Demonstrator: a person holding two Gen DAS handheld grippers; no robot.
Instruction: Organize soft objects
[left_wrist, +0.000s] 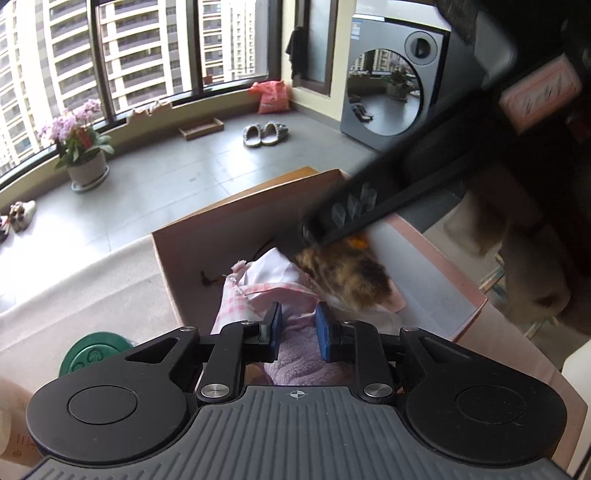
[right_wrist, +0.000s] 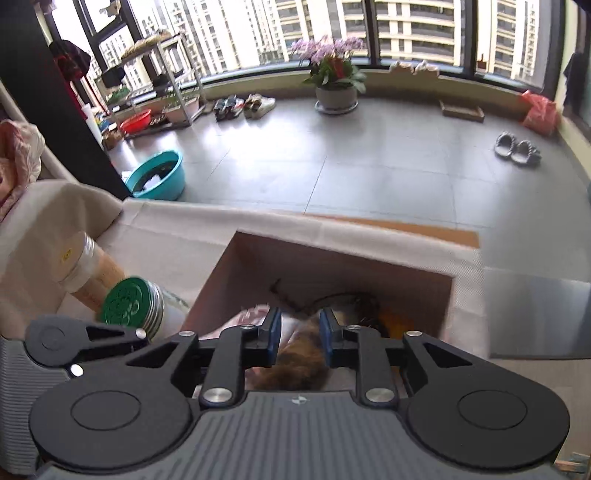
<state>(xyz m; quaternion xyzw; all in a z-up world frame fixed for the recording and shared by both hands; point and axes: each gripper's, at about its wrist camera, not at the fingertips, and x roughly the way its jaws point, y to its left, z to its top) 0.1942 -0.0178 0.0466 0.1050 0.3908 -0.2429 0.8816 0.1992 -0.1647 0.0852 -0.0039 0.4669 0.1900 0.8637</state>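
An open cardboard box (left_wrist: 192, 254) stands on a cloth-covered table. Inside lie a pink checked and white cloth (left_wrist: 258, 284), a lilac fleece item (left_wrist: 299, 362) and a brown-orange furry toy (left_wrist: 347, 273). My left gripper (left_wrist: 298, 326) hovers over the box, jaws part open above the lilac fleece and pink cloth, holding nothing. My right gripper (right_wrist: 298, 334) reaches into the box (right_wrist: 332, 269) from the right; the furry toy (right_wrist: 295, 365) sits between its blue pads (right_wrist: 325, 339). Whether they pinch it is unclear. The right gripper's fingers also cross the left wrist view (left_wrist: 343, 218).
A green-lidded jar (right_wrist: 129, 306) and a wooden-capped bottle (right_wrist: 88, 266) stand left of the box. Beyond the table is a tiled floor with slippers (left_wrist: 264, 133), a potted orchid (left_wrist: 79, 147), a teal basin (right_wrist: 159, 177) and a washing machine (left_wrist: 391, 92).
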